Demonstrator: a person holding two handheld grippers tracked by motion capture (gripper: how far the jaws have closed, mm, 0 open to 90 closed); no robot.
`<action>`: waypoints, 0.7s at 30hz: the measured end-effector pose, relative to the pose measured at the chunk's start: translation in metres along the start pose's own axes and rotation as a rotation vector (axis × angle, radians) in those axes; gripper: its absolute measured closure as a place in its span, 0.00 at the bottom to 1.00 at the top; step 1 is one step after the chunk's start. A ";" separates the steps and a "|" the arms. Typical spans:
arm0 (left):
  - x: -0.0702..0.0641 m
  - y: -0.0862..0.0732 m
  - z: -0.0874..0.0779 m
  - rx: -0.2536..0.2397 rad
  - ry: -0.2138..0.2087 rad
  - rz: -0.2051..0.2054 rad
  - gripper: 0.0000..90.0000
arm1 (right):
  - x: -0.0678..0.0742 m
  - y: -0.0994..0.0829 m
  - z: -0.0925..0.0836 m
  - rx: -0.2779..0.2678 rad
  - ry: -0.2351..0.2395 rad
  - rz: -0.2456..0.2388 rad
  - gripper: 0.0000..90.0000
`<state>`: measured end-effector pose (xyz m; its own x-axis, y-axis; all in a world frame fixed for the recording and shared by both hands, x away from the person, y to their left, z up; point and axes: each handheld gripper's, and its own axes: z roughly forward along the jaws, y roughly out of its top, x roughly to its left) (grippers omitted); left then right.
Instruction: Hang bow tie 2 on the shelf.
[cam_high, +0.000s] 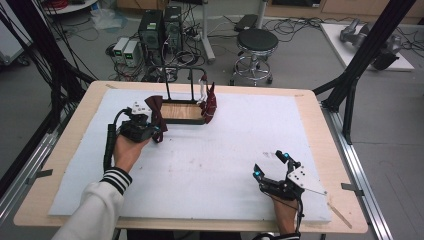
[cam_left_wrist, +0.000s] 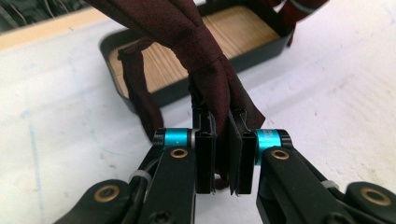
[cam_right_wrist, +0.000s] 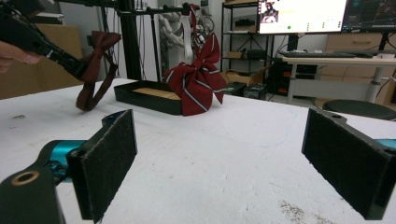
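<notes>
My left gripper (cam_high: 156, 128) is shut on a dark maroon bow tie (cam_high: 154, 112), held just above the white mat beside the left end of the black tray (cam_high: 170, 120). In the left gripper view the pads (cam_left_wrist: 204, 154) pinch the bow tie (cam_left_wrist: 201, 56) near its knot, its strap hanging down to the mat. A red striped bow (cam_high: 210, 102) hangs from the black rack (cam_high: 177, 75) over the tray's right end. My right gripper (cam_high: 272, 165) rests open at the mat's near right, nothing between its pads (cam_right_wrist: 109, 163). The right gripper view shows the striped bow (cam_right_wrist: 196, 81) and the maroon bow tie (cam_right_wrist: 95, 60).
The tray has a wooden floor (cam_left_wrist: 233, 32) and stands at the back middle of the white mat (cam_high: 200, 165) on a wooden table (cam_high: 320, 115). A black stool (cam_high: 256, 42) and computer towers (cam_high: 159, 30) stand on the floor beyond the table.
</notes>
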<state>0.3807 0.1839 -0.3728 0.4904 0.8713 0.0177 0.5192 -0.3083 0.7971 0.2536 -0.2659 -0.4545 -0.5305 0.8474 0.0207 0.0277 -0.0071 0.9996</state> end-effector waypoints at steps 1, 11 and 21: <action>0.000 0.000 0.000 0.000 0.000 0.000 0.92 | 0.000 0.000 0.000 -0.001 -0.001 -0.003 0.11; 0.003 0.008 -0.019 -0.116 0.077 0.058 0.92 | 0.001 0.000 -0.001 -0.007 -0.001 -0.005 0.10; 0.012 0.018 -0.028 -0.165 0.106 0.063 0.92 | 0.001 -0.001 -0.002 -0.018 0.000 -0.011 0.10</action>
<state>0.3765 0.1993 -0.3411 0.4373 0.8904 0.1266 0.3642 -0.3041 0.8803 0.2516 -0.2657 -0.4550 -0.5303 0.8477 0.0097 0.0070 -0.0071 1.0000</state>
